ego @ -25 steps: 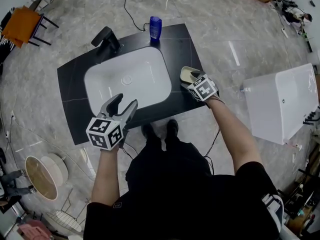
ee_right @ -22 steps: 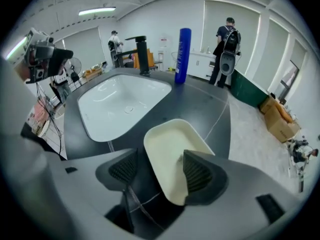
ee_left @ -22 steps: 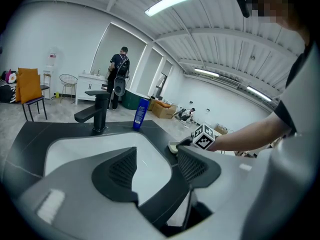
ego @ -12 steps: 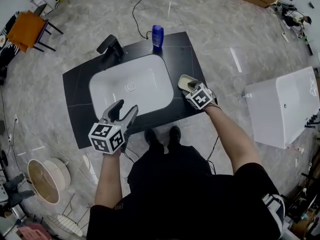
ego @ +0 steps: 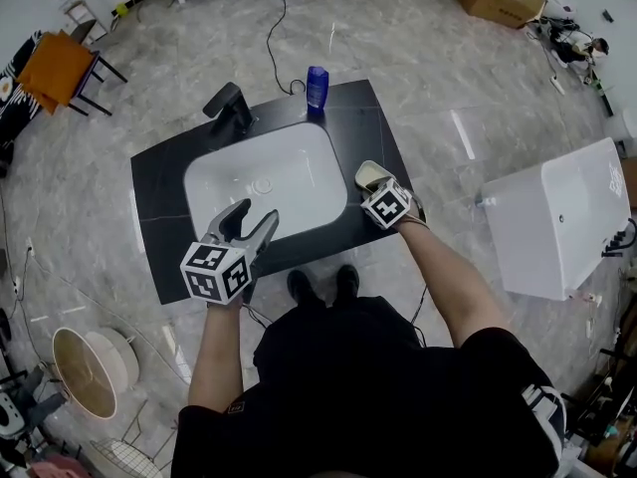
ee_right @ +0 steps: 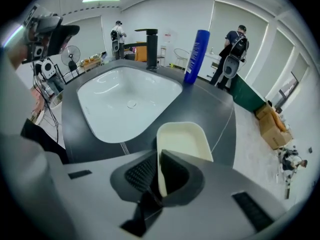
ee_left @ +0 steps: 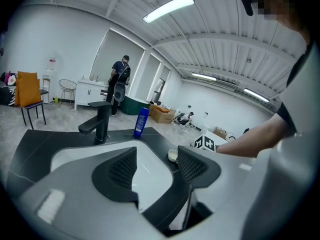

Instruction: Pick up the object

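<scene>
Right gripper (ee_right: 159,176) is closing its jaws on the cream dish (ee_right: 182,139). One thin wall of the dish is standing between the pads and appearing pinched. I am judging this as an edge grip, since a shallow dish offers no other hold. The dish is resting on the right part of the counter, just beside the basin's right edge.

Left gripper (ee_left: 157,166) is hovering over the near edge of the counter with its jaws wide apart and nothing between them. It is probably being kept clear, as the pick-up needs one tool only.

Fixtures, largest first:
- Black counter (ego: 159,247): one, carrying everything else.
- White basin (ego: 219,192): one, sitting sunk in the middle of the counter.
- Black faucet (ego: 231,108): one, standing at the far edge and facing the basin.
- Blue bottle (ego: 317,86): one, standing upright at the far edge, well apart from the dish.
- Cream dish: one.

Grippers: two. Lifting is not yet showing; the dish is appearing flat on the counter.
</scene>
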